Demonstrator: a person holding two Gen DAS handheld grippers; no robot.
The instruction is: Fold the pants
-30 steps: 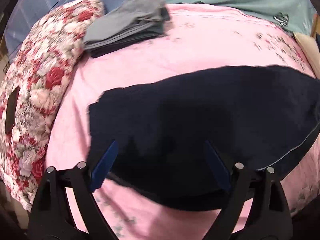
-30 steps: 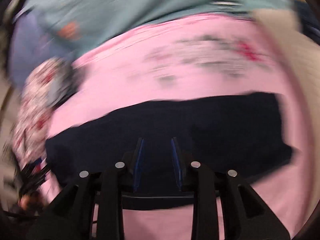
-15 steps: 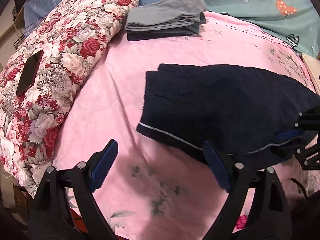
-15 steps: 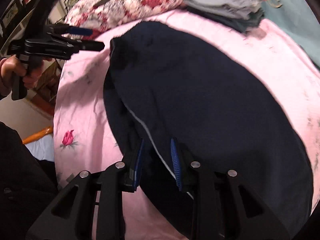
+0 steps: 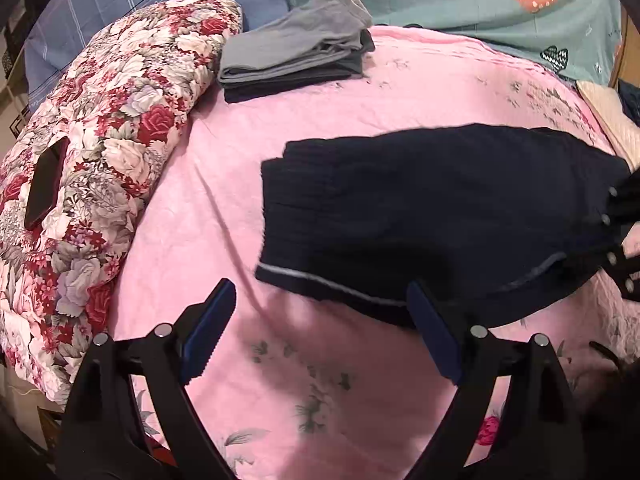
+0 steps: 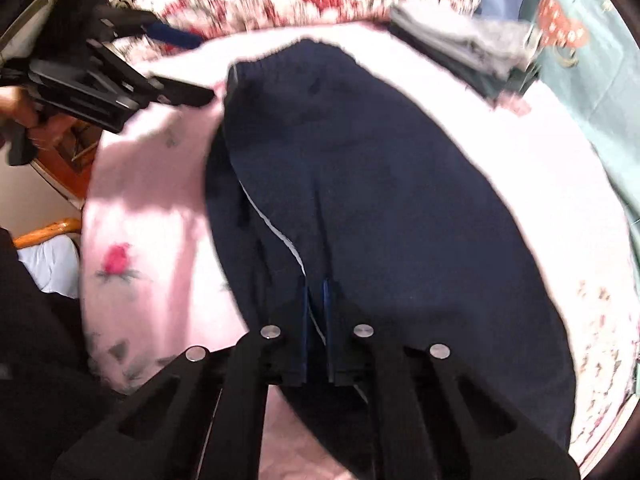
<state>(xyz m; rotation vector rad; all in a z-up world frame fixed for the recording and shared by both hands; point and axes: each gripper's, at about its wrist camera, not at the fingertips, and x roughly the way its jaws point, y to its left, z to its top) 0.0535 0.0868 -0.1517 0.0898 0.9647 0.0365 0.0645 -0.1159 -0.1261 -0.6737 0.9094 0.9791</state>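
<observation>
Dark pants (image 5: pixel 432 216) lie spread on the pink bed (image 5: pixel 304 360).
The right hand-held gripper (image 6: pixel 316 292) is closing on their piped edge; the left hand-held gripper (image 5: pixel 320 320) hovers wide open, holding nothing.

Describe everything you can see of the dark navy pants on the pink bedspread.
The navy pants look like soft ribbed knit, very dark, with a thin pale stripe along one side edge. They lie flat and folded over on the pink bedspread, gathered waistband end toward the floral quilt, apart from the folded grey clothes. The right gripper is closing on the striped edge, cloth between its jaws. The left gripper hovers open near the waistband corner, not touching.
</observation>
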